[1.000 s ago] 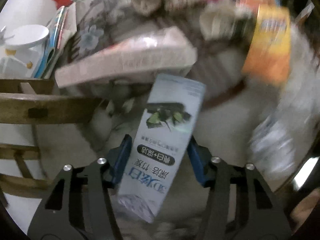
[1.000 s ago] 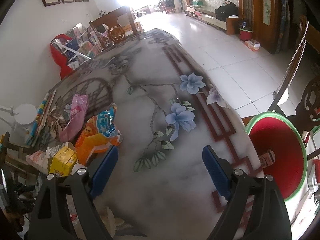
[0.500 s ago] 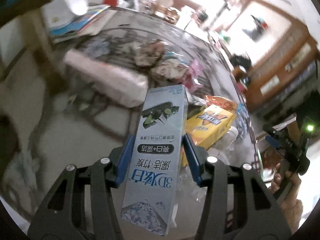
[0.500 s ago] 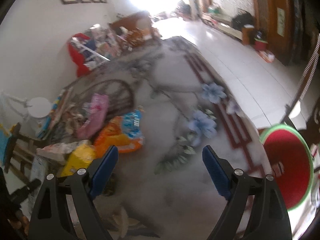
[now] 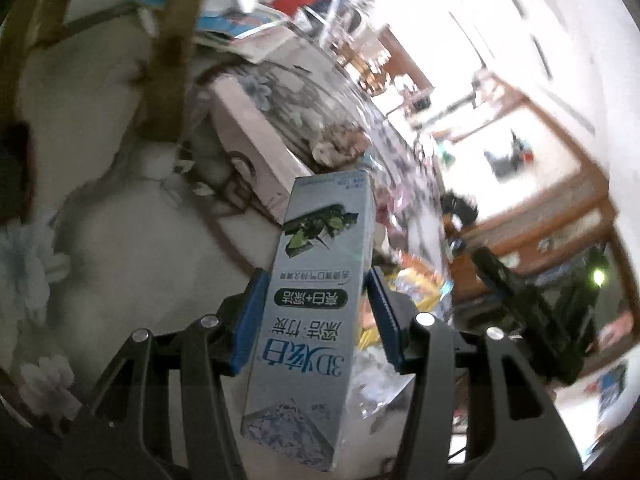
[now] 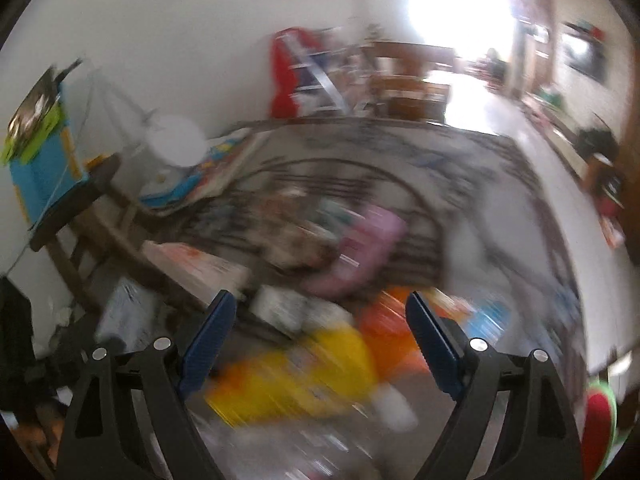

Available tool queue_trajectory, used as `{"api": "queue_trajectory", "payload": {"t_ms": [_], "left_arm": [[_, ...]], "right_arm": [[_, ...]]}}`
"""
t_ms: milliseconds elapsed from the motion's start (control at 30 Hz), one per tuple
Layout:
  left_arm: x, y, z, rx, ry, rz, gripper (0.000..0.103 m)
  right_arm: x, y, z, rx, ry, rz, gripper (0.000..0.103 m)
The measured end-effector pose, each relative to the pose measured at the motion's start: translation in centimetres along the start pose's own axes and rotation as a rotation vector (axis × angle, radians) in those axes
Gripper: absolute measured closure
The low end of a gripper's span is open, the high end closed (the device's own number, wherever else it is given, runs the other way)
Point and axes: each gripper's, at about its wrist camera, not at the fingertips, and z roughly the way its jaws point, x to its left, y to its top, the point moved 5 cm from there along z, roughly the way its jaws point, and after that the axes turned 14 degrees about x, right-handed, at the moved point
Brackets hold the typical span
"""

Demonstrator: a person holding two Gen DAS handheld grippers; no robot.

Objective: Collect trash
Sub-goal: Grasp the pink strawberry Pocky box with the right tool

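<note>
One toothpaste box (image 5: 320, 304) sits clamped in the left gripper (image 5: 316, 316) jaws; right gripper (image 6: 320, 344) jaws gape empty over the table (image 6: 480, 208).

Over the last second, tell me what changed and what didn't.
The left gripper rolled and swung from the chair toward the room, carrying the box. The right gripper swept from the bare flowered tablecloth to over the trash pile; the red bin slid to the picture's edge. Unchanged: box clamped, right fingers open and empty.
</note>
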Motion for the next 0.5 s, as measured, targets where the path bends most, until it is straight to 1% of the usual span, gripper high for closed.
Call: {"api": "queue_trajectory", "payload": {"t_ms": [33,67,133,200,333,433,500], "left_arm": [[0.2,-0.1,-0.3,-0.008,-0.010,-0.015,0.054],[0.3,-0.2,-0.4,-0.015,-0.016,-0.022,0.054],[0.3,-0.4,-0.7,-0.028,-0.023,-0.032,0.054],[0.6,-0.8,-0.4,-0.018,-0.039,-0.053,0.054],[0.9,-1.5,0.9,0.046,-0.079,-0.085,0.054],[1.1,-1.7,1.6,0.074,-0.095,-0.096,0.054],[1.4,-1.8,1.6,0.079,-0.107,-0.112,0.054]], "right_arm": [[1.0,1.2,0.9,0.017,0.012,-0.019,0.019],[2.4,3.0,2.4,0.059,0.034,-0.046,0.019],[5.2,5.6,5.6,0.156,0.064,-0.100,0.019],[7.8,6.9,8.7,0.259,0.083,-0.159,0.019],[11.9,7.3,13.7,0.406,0.059,-0.272,0.019],[13.3,7.0,15.6,0.476,0.069,-0.307,0.019],[14.0,6.6,16.8,0.511,0.042,-0.346,0.017]]}}
